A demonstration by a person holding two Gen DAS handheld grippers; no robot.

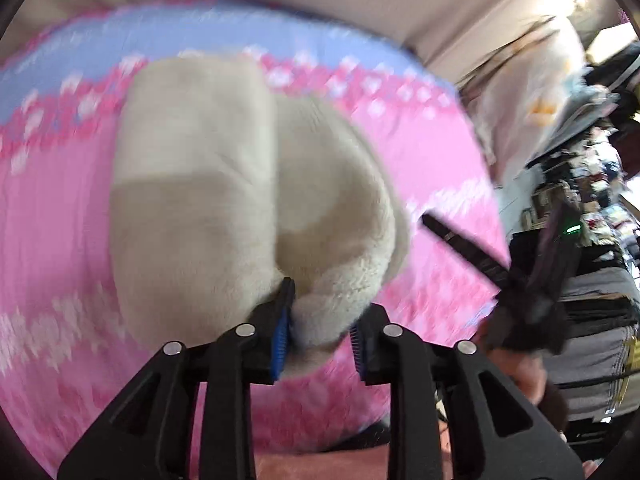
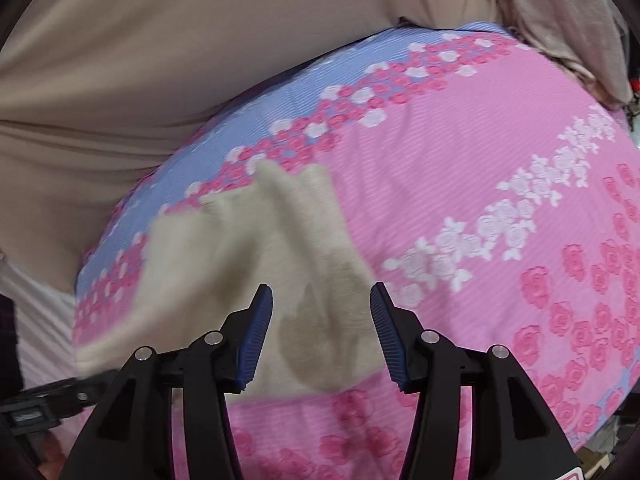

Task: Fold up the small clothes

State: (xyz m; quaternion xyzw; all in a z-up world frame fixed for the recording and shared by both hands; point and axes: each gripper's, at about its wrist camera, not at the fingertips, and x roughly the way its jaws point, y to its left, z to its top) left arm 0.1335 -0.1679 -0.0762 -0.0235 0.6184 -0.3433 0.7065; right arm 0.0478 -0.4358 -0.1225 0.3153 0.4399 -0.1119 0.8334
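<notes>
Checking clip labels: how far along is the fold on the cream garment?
Done: the cream fleecy garment already looks doubled over on the pink floral sheet. In hand: the left gripper has a bunched edge between its fingers; the right gripper stands open above the cloth. Left: laying that edge down and flattening; blur hides whether it's neat.

I see a plain cream fleece garment [image 2: 248,264] at 9 o'clock of the pink bedsheet [image 2: 460,152], which carries white and deep-pink roses and a periwinkle-blue band at 11 o'clock. My right claw [image 2: 321,336] is black with ribbed blue pads [image 2: 256,336]. A beige cloth [image 2: 160,60] lies at 12 o'clock.
</notes>
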